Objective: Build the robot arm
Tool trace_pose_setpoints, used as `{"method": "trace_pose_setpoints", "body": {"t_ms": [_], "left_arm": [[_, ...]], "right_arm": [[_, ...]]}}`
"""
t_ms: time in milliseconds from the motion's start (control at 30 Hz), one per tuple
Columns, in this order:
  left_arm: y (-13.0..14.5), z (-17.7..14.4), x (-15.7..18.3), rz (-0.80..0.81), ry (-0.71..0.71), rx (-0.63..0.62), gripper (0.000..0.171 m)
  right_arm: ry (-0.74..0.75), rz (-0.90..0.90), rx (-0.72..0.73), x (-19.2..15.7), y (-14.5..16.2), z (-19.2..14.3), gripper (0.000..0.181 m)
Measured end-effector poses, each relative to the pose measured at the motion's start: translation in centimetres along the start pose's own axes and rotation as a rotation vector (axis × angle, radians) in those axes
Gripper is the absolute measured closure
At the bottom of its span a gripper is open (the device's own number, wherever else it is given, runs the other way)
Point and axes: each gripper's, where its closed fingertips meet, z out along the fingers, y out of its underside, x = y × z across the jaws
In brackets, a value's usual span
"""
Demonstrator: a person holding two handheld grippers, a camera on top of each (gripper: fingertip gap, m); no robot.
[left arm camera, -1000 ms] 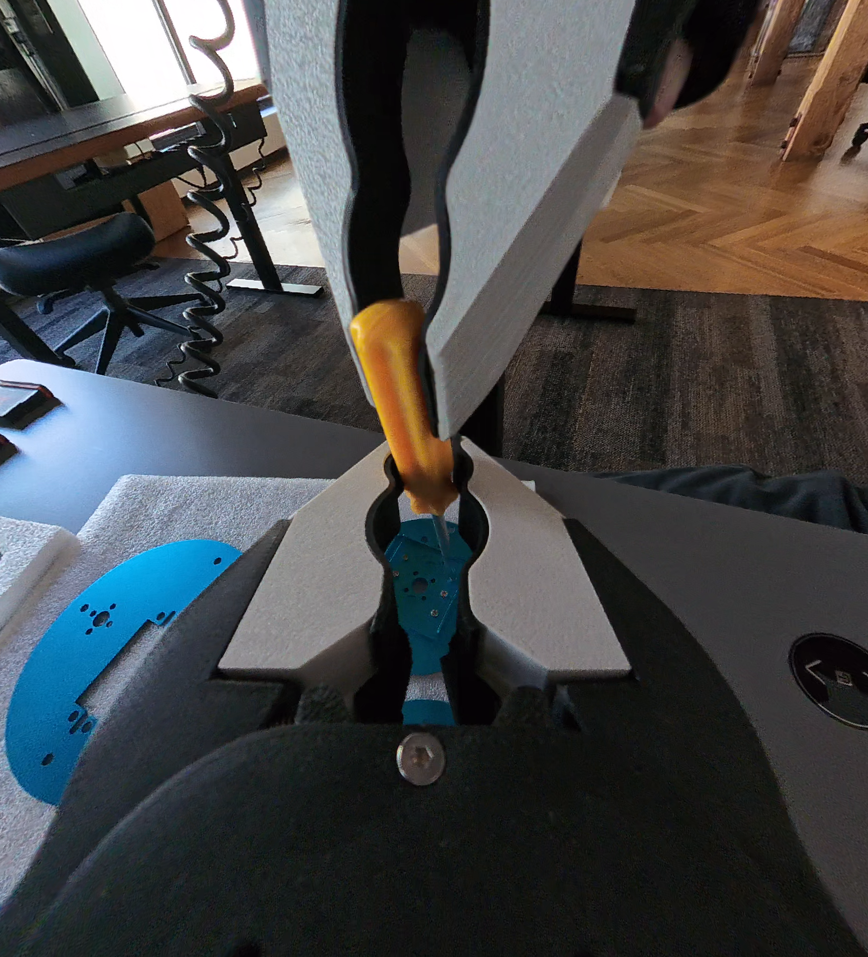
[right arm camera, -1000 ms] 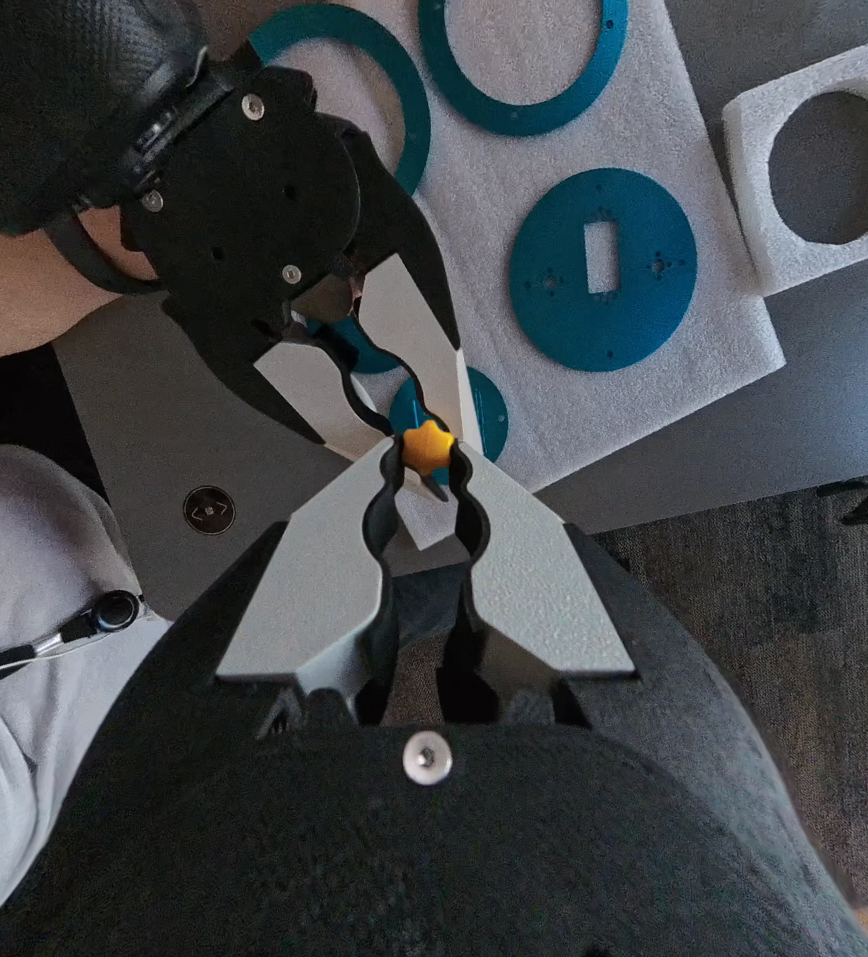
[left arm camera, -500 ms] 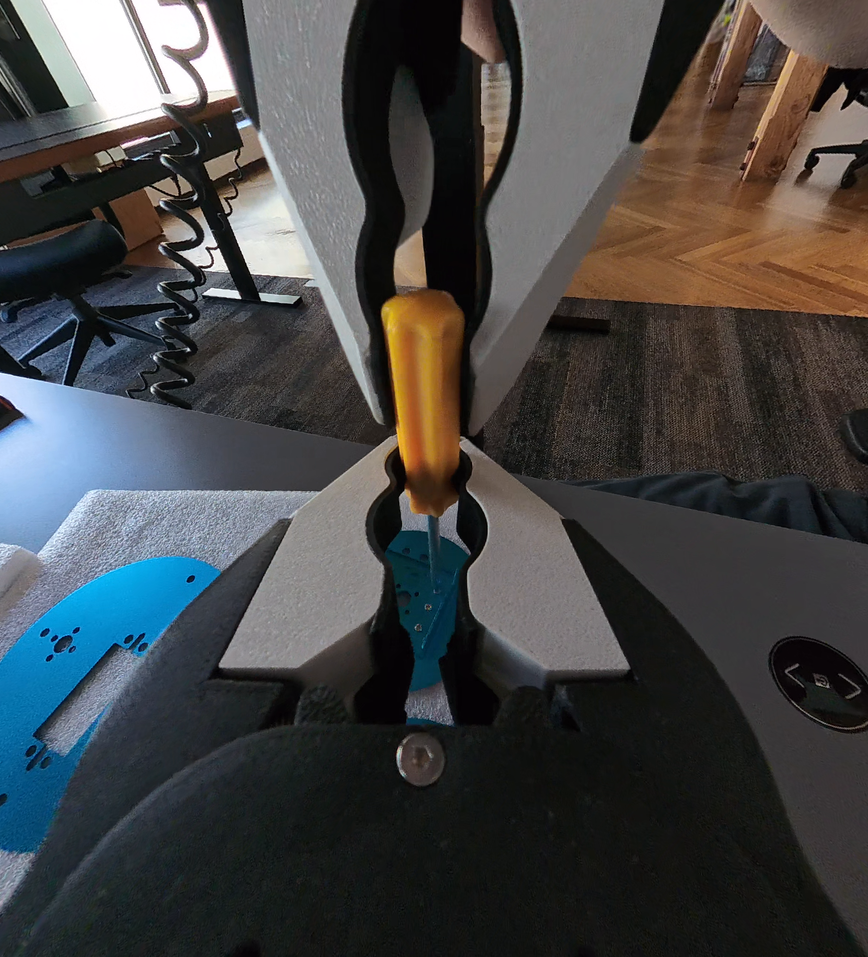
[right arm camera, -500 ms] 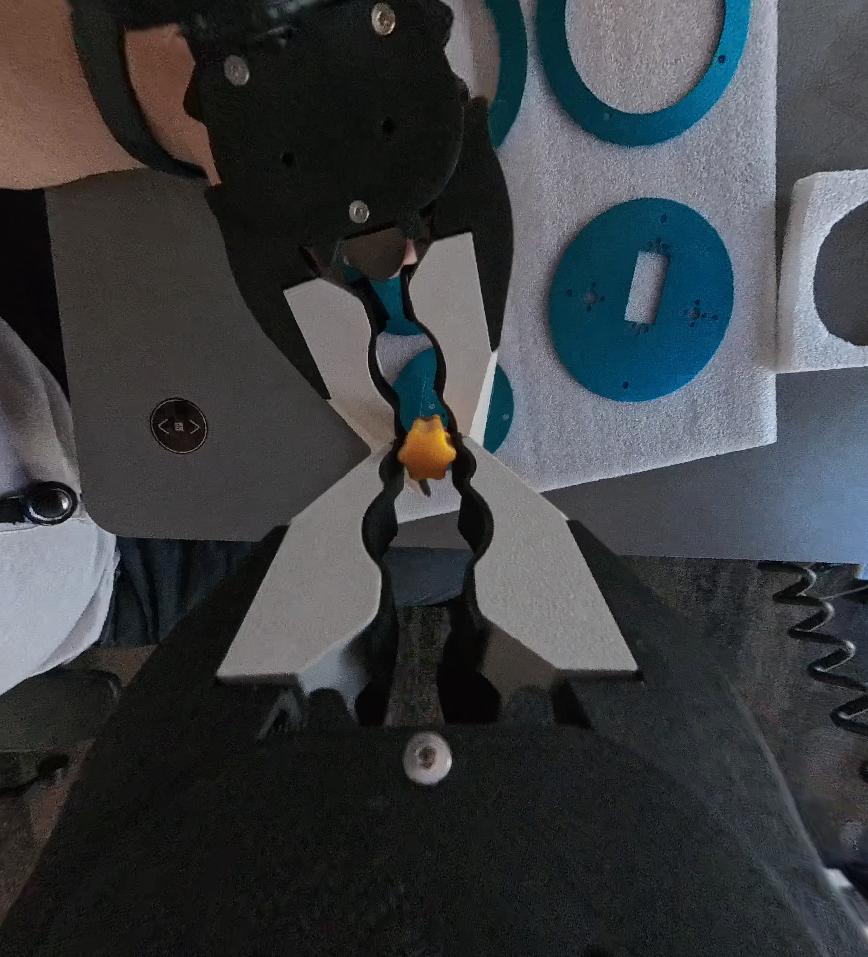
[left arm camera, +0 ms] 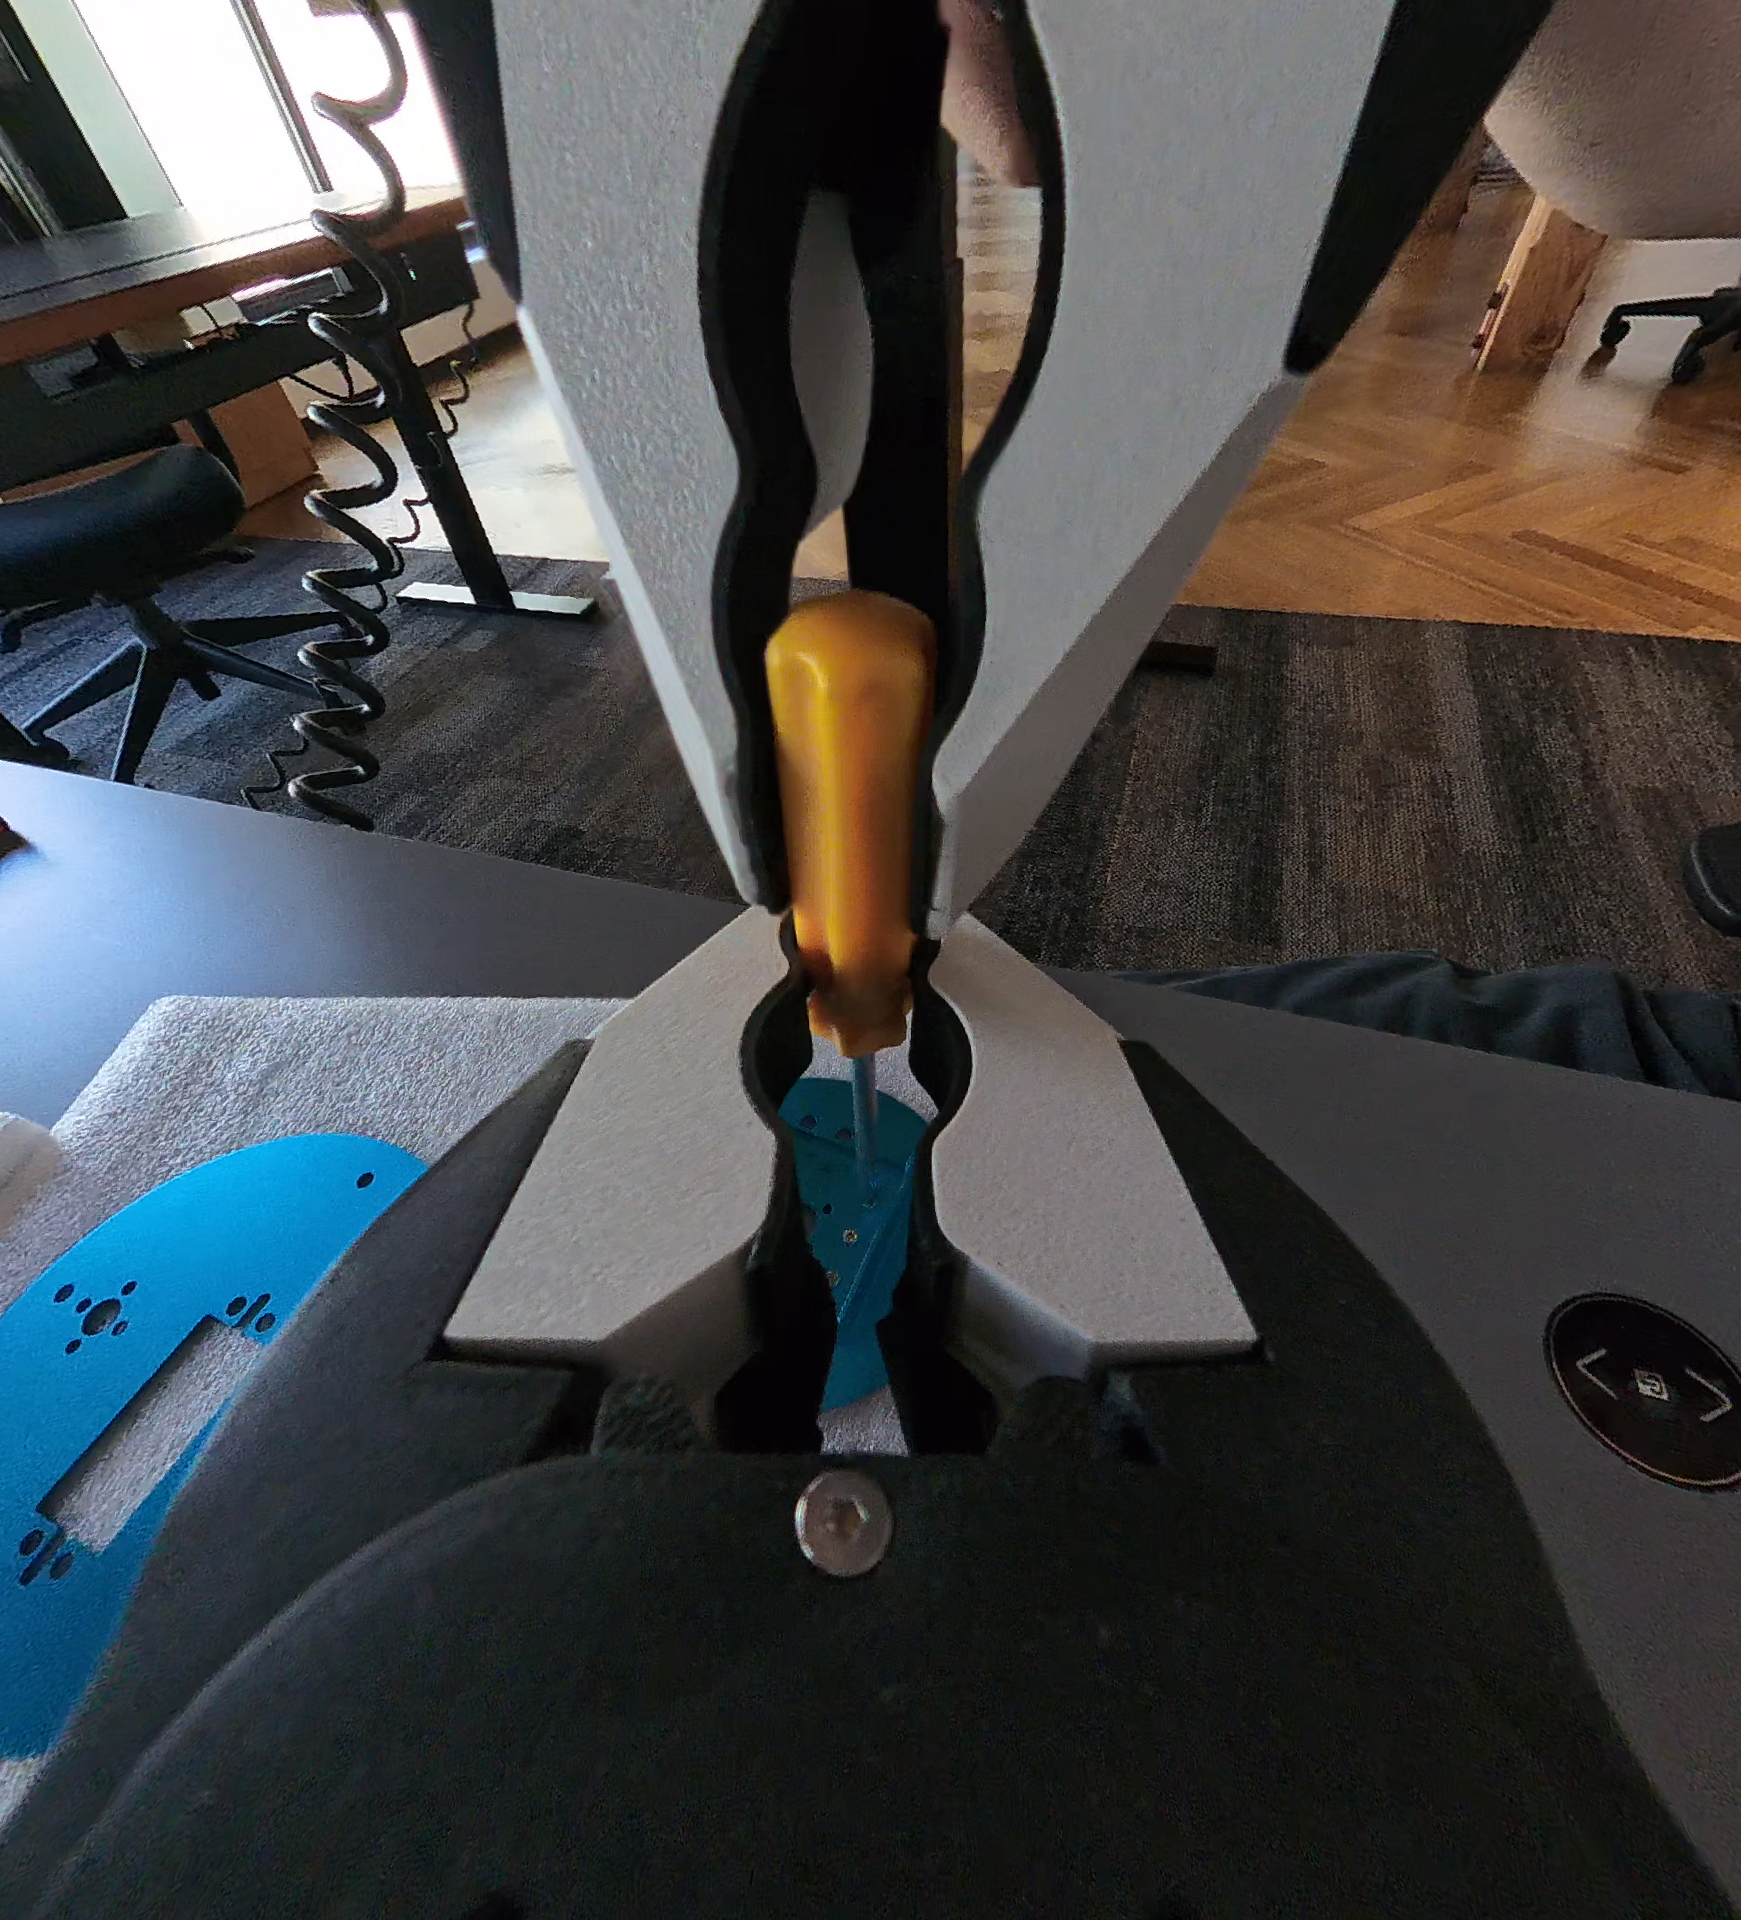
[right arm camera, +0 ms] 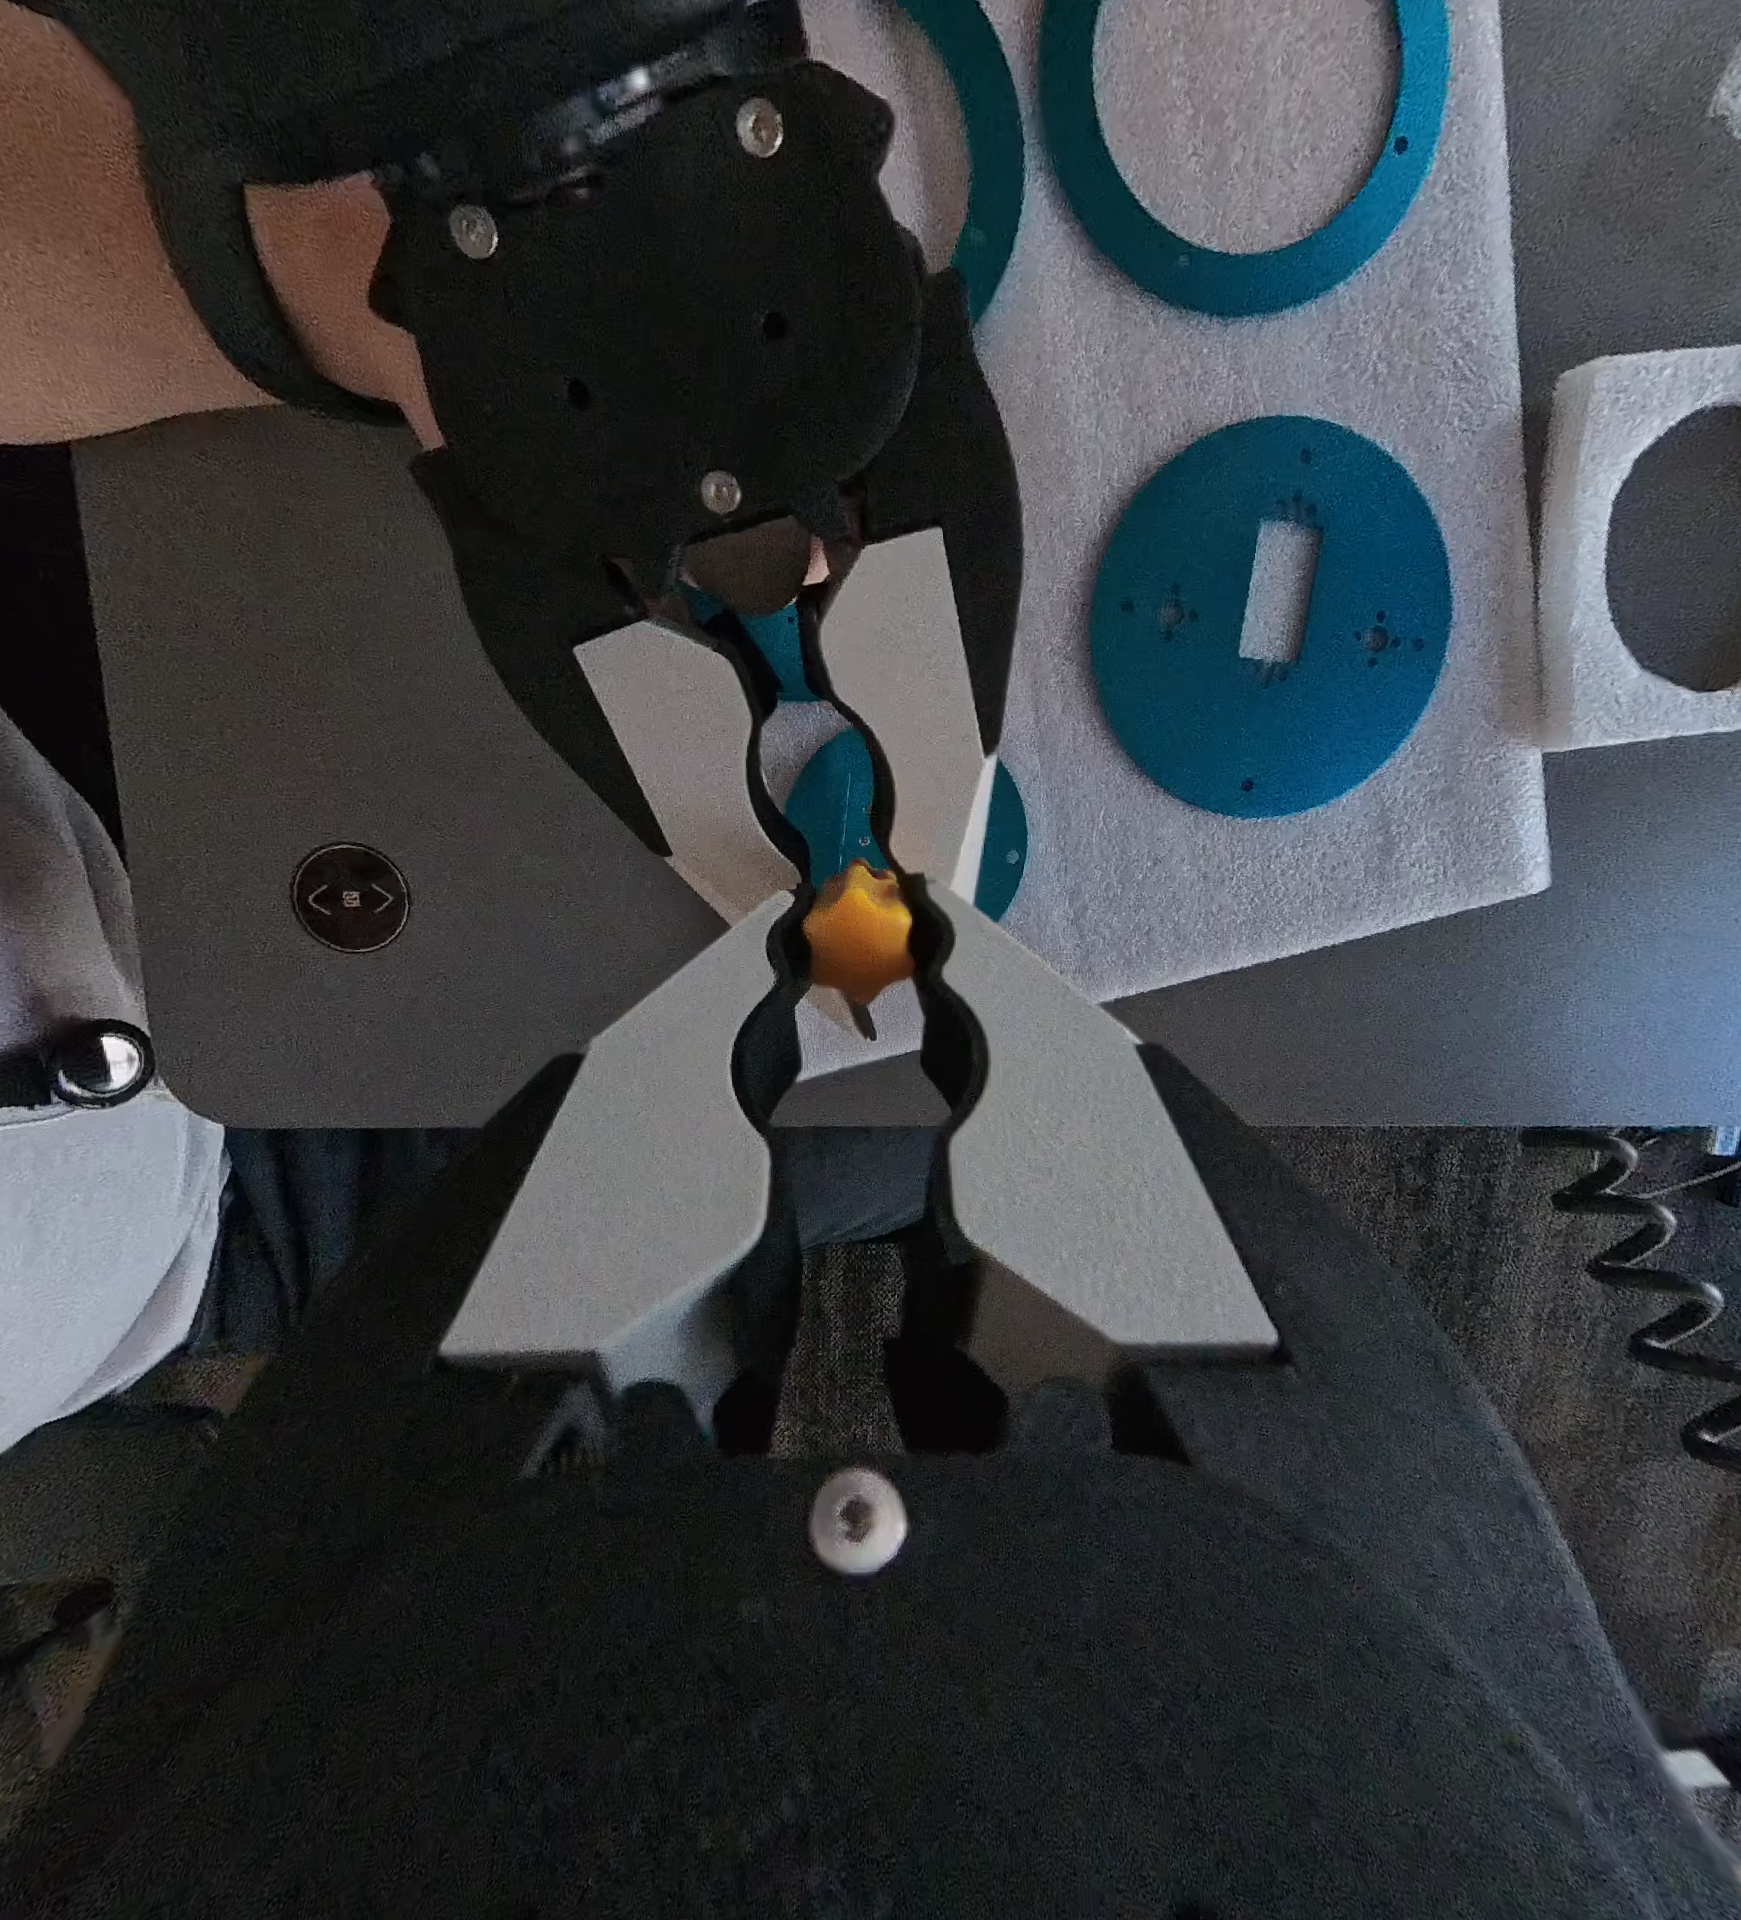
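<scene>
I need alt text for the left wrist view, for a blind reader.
An upright orange-handled screwdriver is held between the left gripper below and the right gripper above, its thin shaft pointing down at a small blue plate on white foam.

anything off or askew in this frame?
Nothing stands out. Both the left gripper and right gripper are shut on the orange screwdriver, upright with its tip on the small blue plate. The blue rings and blue disc lie flat on the white foam sheet.
</scene>
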Motion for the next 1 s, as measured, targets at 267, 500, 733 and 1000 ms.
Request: {"method": "trace_pose_setpoints", "body": {"t_ms": [267, 500, 733, 1000], "left_arm": [[0.1, 0.2, -0.6, -0.013, -0.041, -0.015, 0.162], [0.9, -1.0, -0.6, 0.005, -0.053, -0.072, 0.15], [2.4, -2.6, -0.1, -0.097, 0.029, -0.178, 0.15], [5.6, -1.4, -0.1, -0.099, 0.029, -0.321, 0.154]], "right_arm": [[0.099, 0.266, 0.032, 0.7, -0.1, 0.1, 0.163], [0.078, 0.242, 0.091, 0.7, -0.1, 0.0, 0.163], [0.03, 0.164, 0.187, 0.7, 0.4, -0.3, 0.164], [-0.007, 0.111, 0.244, 0.7, 0.4, -0.4, 0.164]]}}
